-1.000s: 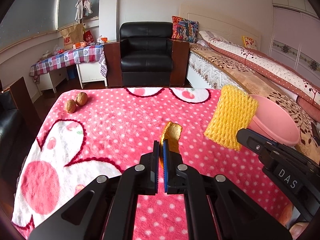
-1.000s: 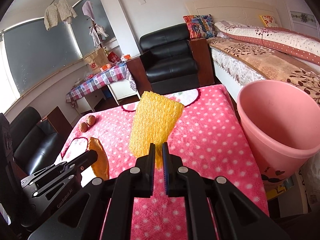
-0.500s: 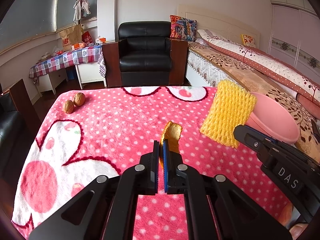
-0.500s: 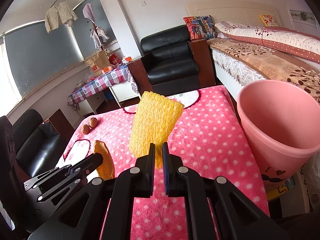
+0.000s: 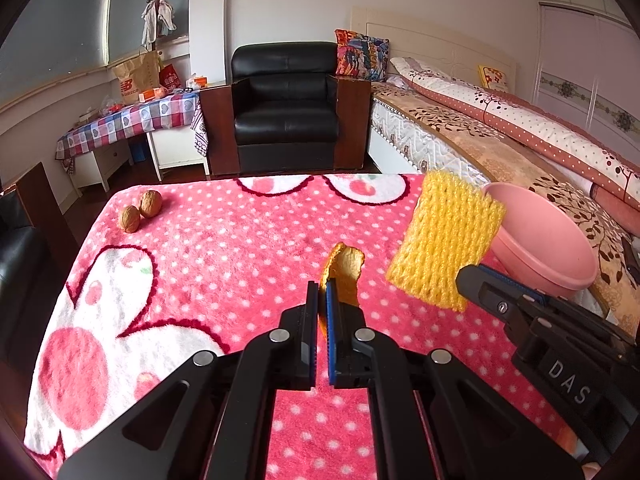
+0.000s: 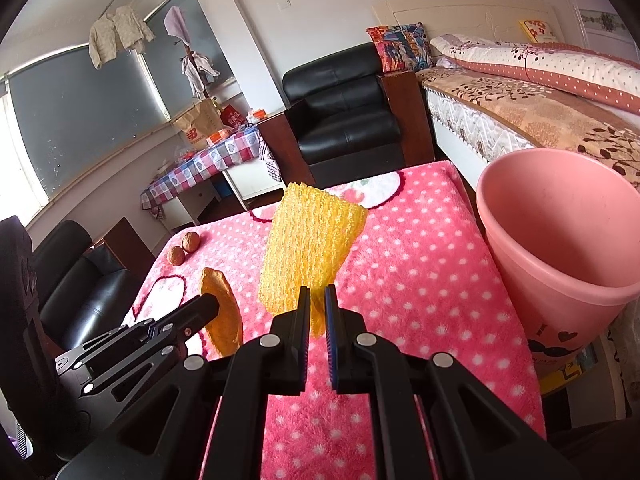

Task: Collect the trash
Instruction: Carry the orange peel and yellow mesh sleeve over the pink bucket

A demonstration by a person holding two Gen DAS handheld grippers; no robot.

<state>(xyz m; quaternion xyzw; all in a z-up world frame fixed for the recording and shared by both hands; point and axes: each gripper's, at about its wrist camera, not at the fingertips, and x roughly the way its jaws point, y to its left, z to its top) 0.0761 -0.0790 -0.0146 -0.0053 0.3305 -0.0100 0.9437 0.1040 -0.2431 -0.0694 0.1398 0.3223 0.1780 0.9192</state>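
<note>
My left gripper [image 5: 322,292] is shut on an orange peel [image 5: 344,270] and holds it above the pink dotted blanket [image 5: 224,256]. The peel also shows in the right wrist view [image 6: 222,312], at the tip of the left gripper [image 6: 212,306]. My right gripper [image 6: 316,296] is shut on a yellow foam net [image 6: 310,248] and holds it up over the blanket, left of the pink bin [image 6: 560,240]. In the left wrist view the net [image 5: 448,240] hangs at the right gripper [image 5: 466,278], in front of the bin [image 5: 544,248].
Two walnuts [image 5: 140,210] lie at the far left of the blanket. A black armchair [image 5: 286,108] stands behind the table, a bed [image 5: 500,136] at the right, a checked side table [image 5: 132,120] at the left. The bin stands off the table's right edge.
Both grippers have lifted slightly and drifted with their loads; the foam net has moved a little nearer the bin. Both grips are unchanged.
</note>
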